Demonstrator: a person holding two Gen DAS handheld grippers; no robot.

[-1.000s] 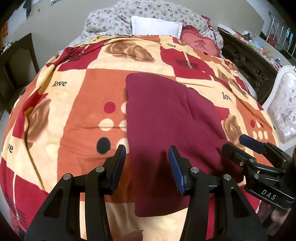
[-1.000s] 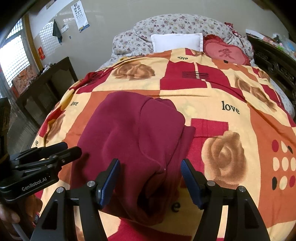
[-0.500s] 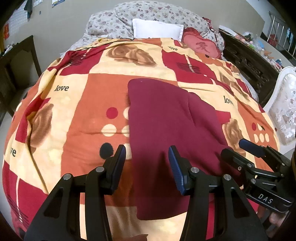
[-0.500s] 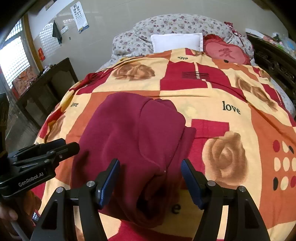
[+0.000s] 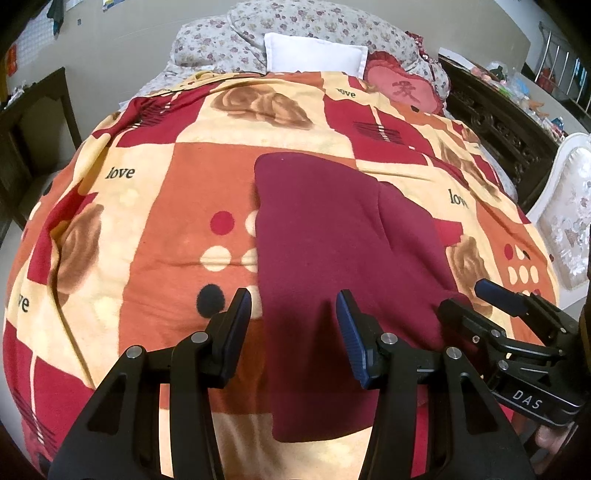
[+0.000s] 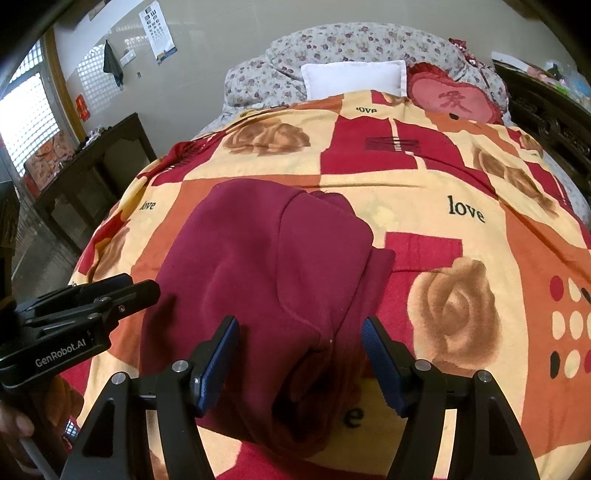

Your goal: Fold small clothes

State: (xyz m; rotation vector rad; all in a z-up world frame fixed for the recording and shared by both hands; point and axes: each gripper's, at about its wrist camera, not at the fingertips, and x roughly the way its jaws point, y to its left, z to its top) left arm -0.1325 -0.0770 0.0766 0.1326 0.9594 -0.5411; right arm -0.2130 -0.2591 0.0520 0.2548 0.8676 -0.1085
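A dark maroon garment lies folded lengthwise on the patterned blanket, one layer lapped over the other along its right side; it also shows in the right wrist view. My left gripper is open and empty, hovering above the garment's near left part. My right gripper is open and empty above the garment's near right edge. Each gripper shows in the other's view: the right one and the left one.
The bed's blanket has red, orange and cream squares with roses and "love". Floral pillows, a white pillow and a red heart cushion lie at the head. Dark wooden furniture stands left, a white chair right.
Both grippers have drawn back and up a little from the garment, so more of the bed shows. The garment has not moved. Both stay open.
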